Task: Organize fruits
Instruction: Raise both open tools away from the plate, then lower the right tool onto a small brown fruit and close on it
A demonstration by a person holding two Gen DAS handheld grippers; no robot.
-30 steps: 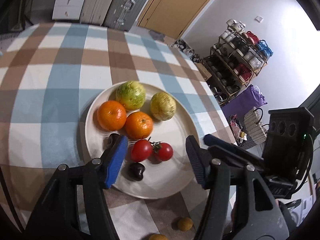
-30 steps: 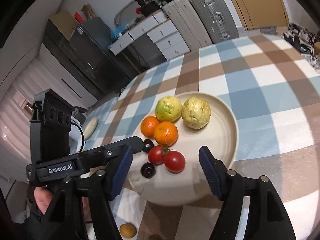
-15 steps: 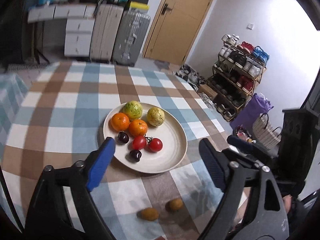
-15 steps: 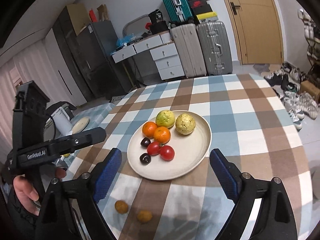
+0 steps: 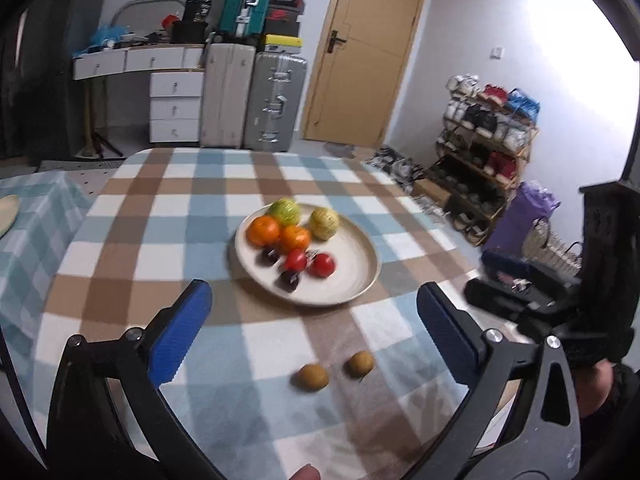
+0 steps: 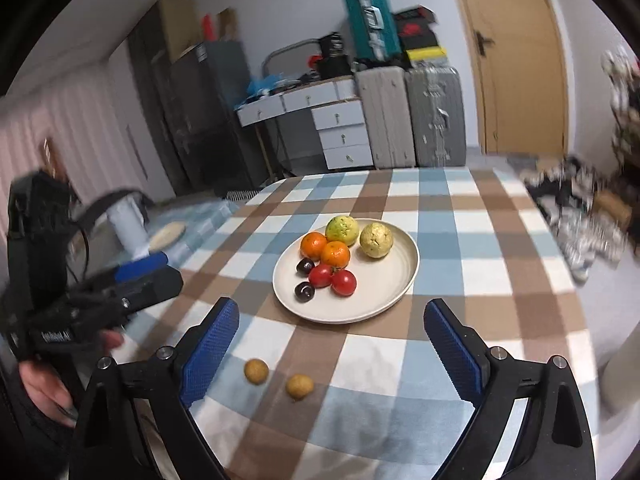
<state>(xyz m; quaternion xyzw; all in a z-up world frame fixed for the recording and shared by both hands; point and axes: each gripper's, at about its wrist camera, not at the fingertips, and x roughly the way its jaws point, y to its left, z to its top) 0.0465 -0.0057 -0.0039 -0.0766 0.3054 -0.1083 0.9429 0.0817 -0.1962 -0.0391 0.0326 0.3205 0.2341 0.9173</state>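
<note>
Change: both grippers have pulled back from plate (image 5: 362,280); earlier they hovered close over fruit. Left gripper (image 5: 314,314) and right gripper (image 6: 332,342) jaws opening, nothing between them.

Meaning, as judged: plate placement finished; two small brown fruits (image 5: 313,377) on cloth near plate remain, likely next.

Plate holds two oranges (image 6: 325,251), two tomatoes (image 6: 332,278), dark cherries.

Left view only: shoe rack (image 5: 486,136) at right. Right view only: white jug (image 6: 128,226) at left.

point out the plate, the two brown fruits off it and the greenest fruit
plate (image 6: 394,284), right wrist view, bare inner floor
brown fruits (image 6: 256,371) (image 6: 299,386), right wrist view, middle of each
green fruit (image 6: 342,230), right wrist view, its top
</note>
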